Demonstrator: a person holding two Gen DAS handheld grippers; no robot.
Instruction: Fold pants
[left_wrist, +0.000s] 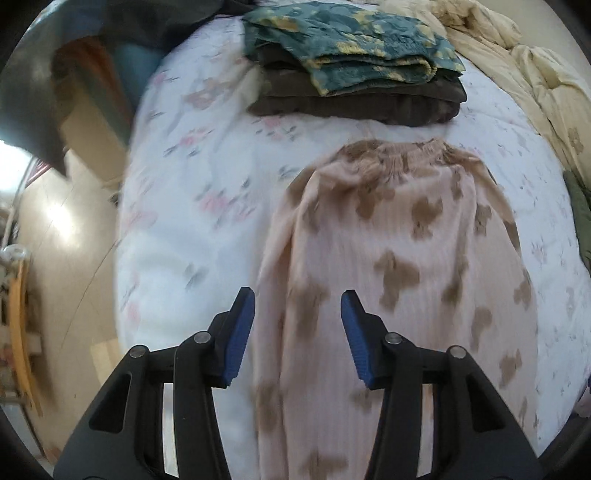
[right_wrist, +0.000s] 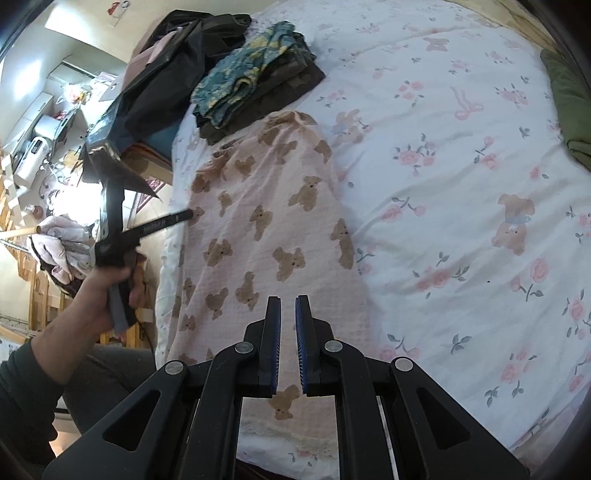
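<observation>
Pants: I see the pants (right_wrist: 258, 236) lying lengthwise near the bed's left edge, pale pink with brown bears, already doubled leg on leg as far as I can judge; the gathered waistband (left_wrist: 399, 151) points toward the far end.

Feel: I judge them light, soft and limp, a ribbed knit that will sag and slide on itself if I lift from one point only.

Where to hold: I would pinch both layers together at the hem end nearest me, one gripper at each corner, then carry that end up to the waistband.

Left gripper (left_wrist: 297, 332): fingers spread wide, holding nothing, hovering over the pants' left edge partway along the leg. This view is blurred, so I cannot say if the tips touch cloth.

Right gripper (right_wrist: 288, 343): fingers drawn to a narrow gap, nothing between them, above the lower leg.

Bed (right_wrist: 461, 221): white floral cover, fairly smooth beneath.

Folded stack (left_wrist: 354, 77): dark and teal clothes just beyond the waistband, apart from it.

Cream quilt (left_wrist: 517, 74): bunched at the far right corner.
</observation>
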